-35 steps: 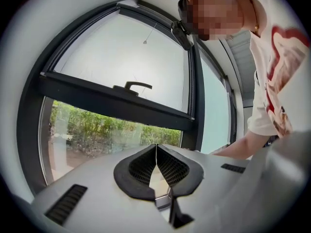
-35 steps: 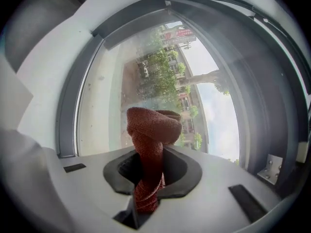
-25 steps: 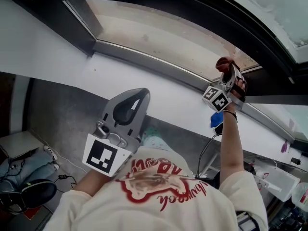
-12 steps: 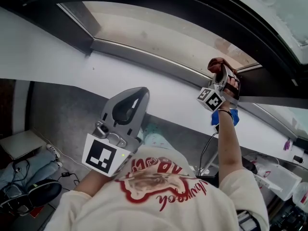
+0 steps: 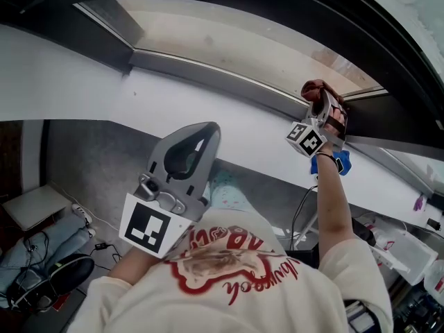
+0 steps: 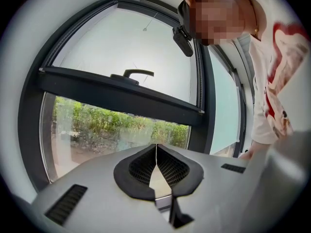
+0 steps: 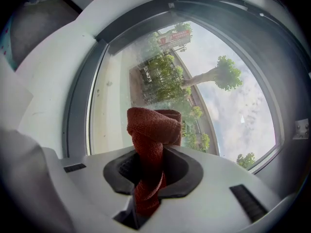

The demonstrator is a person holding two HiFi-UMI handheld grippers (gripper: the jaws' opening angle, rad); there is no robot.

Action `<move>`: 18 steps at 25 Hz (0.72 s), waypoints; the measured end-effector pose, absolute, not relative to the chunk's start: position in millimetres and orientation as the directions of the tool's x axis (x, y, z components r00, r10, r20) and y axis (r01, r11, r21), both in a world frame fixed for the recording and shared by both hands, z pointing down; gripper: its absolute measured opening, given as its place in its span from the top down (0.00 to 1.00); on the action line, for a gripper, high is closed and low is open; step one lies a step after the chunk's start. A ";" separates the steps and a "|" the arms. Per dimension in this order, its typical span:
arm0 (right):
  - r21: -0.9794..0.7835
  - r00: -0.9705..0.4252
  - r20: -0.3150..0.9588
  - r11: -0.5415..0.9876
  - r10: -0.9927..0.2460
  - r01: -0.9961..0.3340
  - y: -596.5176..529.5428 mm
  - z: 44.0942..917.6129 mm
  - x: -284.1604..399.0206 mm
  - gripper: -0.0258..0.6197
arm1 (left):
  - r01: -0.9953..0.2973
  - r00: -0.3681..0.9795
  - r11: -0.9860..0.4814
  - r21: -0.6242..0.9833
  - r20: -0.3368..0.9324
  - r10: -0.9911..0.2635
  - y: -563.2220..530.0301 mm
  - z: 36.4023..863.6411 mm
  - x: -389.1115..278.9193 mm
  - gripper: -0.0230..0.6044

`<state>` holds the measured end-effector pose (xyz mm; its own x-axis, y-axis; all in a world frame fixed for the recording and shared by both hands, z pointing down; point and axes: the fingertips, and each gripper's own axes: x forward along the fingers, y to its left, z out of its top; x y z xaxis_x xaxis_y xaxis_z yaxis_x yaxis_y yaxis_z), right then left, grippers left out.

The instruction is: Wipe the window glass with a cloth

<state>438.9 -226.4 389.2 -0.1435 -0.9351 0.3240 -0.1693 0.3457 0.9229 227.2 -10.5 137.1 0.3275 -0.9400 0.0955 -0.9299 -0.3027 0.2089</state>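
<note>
Cloth (image 7: 154,125) pinched by the right gripper (image 7: 151,171) should press flat against the window glass (image 7: 218,110) in overlapping strokes, while the left gripper (image 6: 156,165), jaws together and empty, hangs back from it.

In right claw (image 7: 150,165): cloth (image 7: 151,130), near window glass (image 7: 233,115); left claw (image 6: 156,152) well apart.
</note>
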 end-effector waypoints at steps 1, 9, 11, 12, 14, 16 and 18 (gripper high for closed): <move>0.920 -0.140 0.336 0.356 -0.931 -0.165 -227.2 394.3 438.9 0.85 | -0.930 0.327 -0.302 0.210 0.097 -0.940 -12.1 138.7 226.1 0.93; 0.887 -0.078 0.433 0.440 -0.898 -0.142 -229.4 442.0 444.4 0.85 | -0.931 0.312 -0.279 0.236 0.119 -0.943 -9.9 155.0 215.2 0.93; 0.890 -0.079 0.425 0.432 -0.902 -0.145 -230.8 446.2 443.1 0.85 | -0.932 0.306 -0.269 0.243 0.128 -0.943 -8.2 160.6 211.2 0.93; 0.891 -0.079 0.425 0.432 -0.902 -0.143 -231.3 449.1 442.7 0.85 | -0.932 0.303 -0.265 0.246 0.134 -0.944 -7.7 163.9 209.7 0.93; 0.889 -0.076 0.429 0.436 -0.900 -0.141 -232.4 456.4 442.2 0.85 | -0.933 0.299 -0.258 0.252 0.142 -0.944 -7.6 170.9 207.4 0.93; 0.887 -0.074 0.433 0.440 -0.898 -0.144 -233.1 463.0 441.3 0.85 | -0.932 0.296 -0.251 0.263 0.147 -0.944 -7.9 176.7 205.7 0.93; 0.884 -0.075 0.437 0.444 -0.896 -0.150 -232.8 468.8 441.1 0.85 | -0.930 0.294 -0.247 0.271 0.150 -0.944 -7.8 180.9 204.8 0.93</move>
